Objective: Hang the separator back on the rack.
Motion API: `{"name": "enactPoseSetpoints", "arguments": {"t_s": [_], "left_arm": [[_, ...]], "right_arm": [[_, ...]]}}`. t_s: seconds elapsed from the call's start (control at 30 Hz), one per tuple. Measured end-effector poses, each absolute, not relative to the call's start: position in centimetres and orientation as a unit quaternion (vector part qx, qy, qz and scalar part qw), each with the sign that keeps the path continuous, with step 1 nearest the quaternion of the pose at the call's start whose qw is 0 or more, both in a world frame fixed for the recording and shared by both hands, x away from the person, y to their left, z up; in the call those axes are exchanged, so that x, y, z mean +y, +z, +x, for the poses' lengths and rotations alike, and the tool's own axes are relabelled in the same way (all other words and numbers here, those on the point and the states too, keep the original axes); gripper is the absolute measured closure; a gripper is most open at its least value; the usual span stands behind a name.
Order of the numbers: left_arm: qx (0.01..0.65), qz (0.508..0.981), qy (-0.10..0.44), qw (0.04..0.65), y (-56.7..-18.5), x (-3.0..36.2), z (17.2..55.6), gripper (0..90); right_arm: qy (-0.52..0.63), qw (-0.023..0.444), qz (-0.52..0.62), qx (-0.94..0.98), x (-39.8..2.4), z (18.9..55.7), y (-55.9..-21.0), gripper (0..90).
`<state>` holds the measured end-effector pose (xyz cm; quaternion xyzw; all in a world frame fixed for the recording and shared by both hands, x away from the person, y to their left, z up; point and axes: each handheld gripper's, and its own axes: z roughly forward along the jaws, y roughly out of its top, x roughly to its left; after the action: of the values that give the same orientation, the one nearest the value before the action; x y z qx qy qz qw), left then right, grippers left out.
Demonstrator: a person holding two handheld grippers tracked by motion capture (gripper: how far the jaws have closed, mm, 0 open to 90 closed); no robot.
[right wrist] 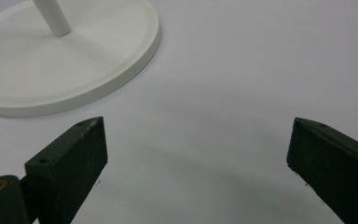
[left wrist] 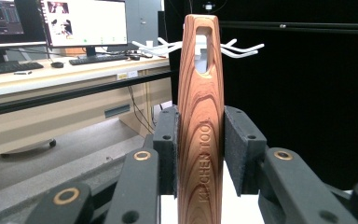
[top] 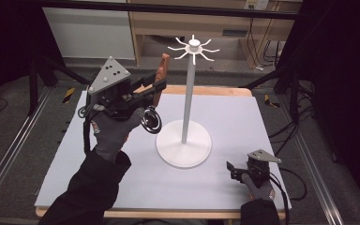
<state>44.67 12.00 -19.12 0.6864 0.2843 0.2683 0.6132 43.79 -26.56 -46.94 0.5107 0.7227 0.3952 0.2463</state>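
The left gripper [top: 157, 89] is raised above the table's [top: 243, 122] left side, its jaws clamped on the wooden handle [left wrist: 200, 126] of a kitchen tool, which stands upright between the pads with its slotted end near the white stand's [top: 184, 136] top hooks [top: 193, 49]. A round metal head [top: 151, 120] hangs below the hand. The right gripper [top: 230, 167] rests low on the table near the stand's base [right wrist: 65, 60], jaws wide apart and holding nothing.
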Motion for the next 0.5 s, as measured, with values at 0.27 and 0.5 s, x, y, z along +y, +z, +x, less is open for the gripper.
{"name": "enactPoseSetpoints", "arguments": {"t_s": [0.27, 0.5], "left_arm": [[0.283, 0.692, 0.270, 0.607, -19.0, 11.3, 45.1, 67.7], [0.284, 0.693, 0.268, 0.606, -19.0, 10.6, 45.6, 67.7]], "right_arm": [[0.395, 0.250, 0.509, 0.723, -26.6, 43.8, -47.0, 5.4], [0.395, 0.249, 0.509, 0.723, -26.6, 43.8, -47.0, 5.4]]}}
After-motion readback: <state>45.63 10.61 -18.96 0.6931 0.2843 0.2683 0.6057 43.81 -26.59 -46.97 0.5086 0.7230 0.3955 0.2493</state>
